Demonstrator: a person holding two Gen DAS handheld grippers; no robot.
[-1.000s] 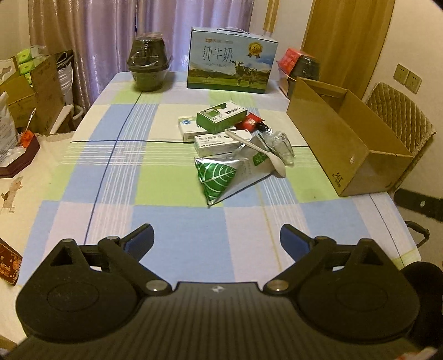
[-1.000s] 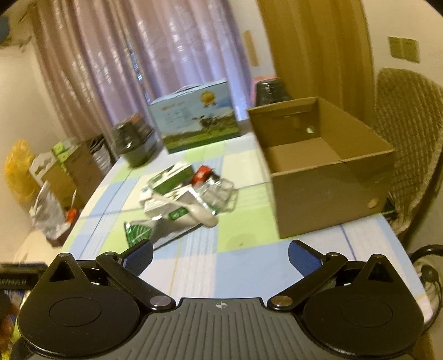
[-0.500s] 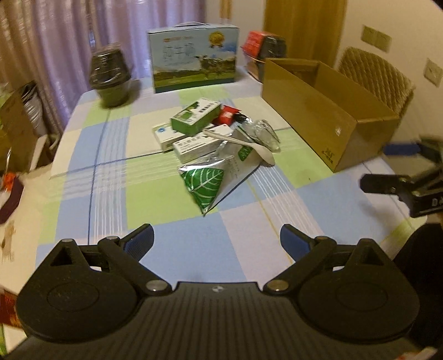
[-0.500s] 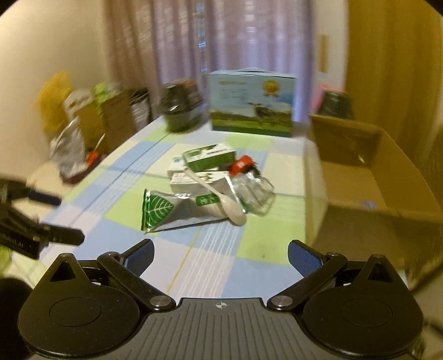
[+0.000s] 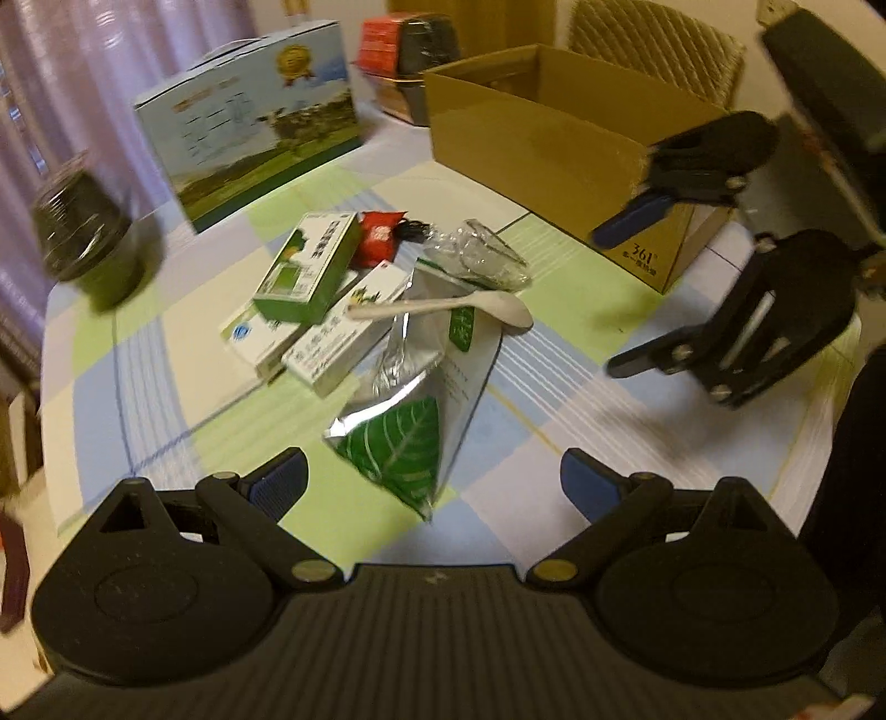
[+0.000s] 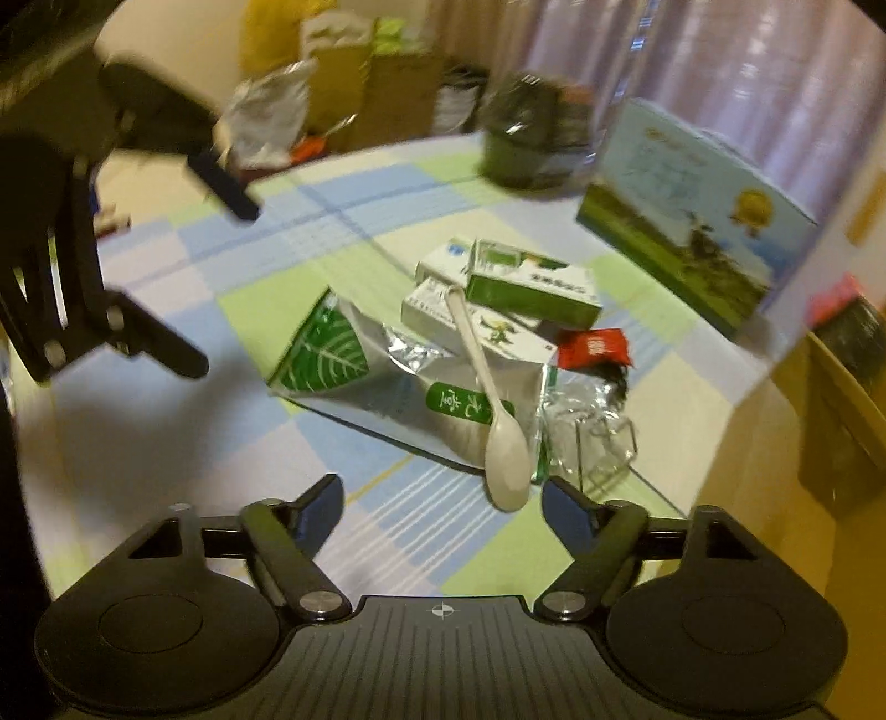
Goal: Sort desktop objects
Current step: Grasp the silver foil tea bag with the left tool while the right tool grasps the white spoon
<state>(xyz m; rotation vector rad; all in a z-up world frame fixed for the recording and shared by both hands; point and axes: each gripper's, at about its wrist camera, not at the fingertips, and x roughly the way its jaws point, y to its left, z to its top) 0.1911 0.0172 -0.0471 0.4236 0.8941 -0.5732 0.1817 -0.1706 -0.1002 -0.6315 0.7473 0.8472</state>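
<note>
A pile lies mid-table: a silver foil bag [image 5: 410, 410] [image 6: 387, 376] with a green leaf print, a white spoon [image 5: 459, 307] [image 6: 498, 443] resting across it, a green medicine box [image 5: 310, 266] [image 6: 531, 288] on white boxes [image 5: 354, 338], a red packet [image 5: 379, 241] [image 6: 595, 346] and crumpled clear plastic [image 5: 482, 260] [image 6: 592, 437]. My left gripper [image 5: 432, 487] [image 6: 216, 282] hovers open just short of the bag's leaf corner. My right gripper [image 6: 443, 501] [image 5: 620, 293] is open, low, with the spoon's bowl just ahead of its fingers.
An open brown cardboard box [image 5: 542, 138] [image 6: 830, 387] stands at the table's right side. A blue milk gift carton [image 5: 249, 116] [image 6: 692, 210] and a dark wrapped pot [image 5: 77, 232] [image 6: 526, 138] stand at the far end. A wicker chair [image 5: 653, 39] sits behind the cardboard box.
Both grippers have moved in on the pile from opposite sides and now see each other. The right gripper's fingers stand somewhat closer together. The objects lie as before.
</note>
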